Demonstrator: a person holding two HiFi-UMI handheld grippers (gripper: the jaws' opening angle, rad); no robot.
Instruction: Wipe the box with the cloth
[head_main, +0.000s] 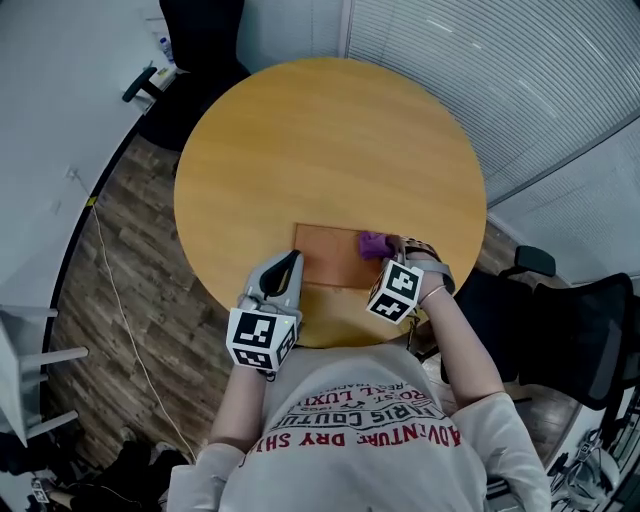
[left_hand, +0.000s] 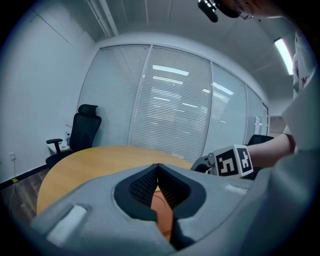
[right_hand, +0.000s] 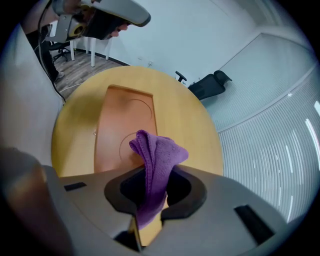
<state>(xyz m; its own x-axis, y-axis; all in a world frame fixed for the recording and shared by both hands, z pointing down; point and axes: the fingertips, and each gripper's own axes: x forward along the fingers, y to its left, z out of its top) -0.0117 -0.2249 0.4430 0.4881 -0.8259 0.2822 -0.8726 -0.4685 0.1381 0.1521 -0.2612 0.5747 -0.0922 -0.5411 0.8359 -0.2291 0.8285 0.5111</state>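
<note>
So there's a big round wooden worktop (head_main: 330, 140) with a flat brown box (head_main: 328, 256) lying on it near the person's edge. The left tool (left_hand: 158, 168) sits over the box's left edge with its jaws closed tip to tip and nothing between them, though I can't tell if it's actually touching the box. The right tool (right_hand: 150, 185) is over the box's right end, clamped down on a small purple cloth (right_hand: 158, 152) that sticks up out of the jaws in a bunched fold and hangs right over the box top.
</note>
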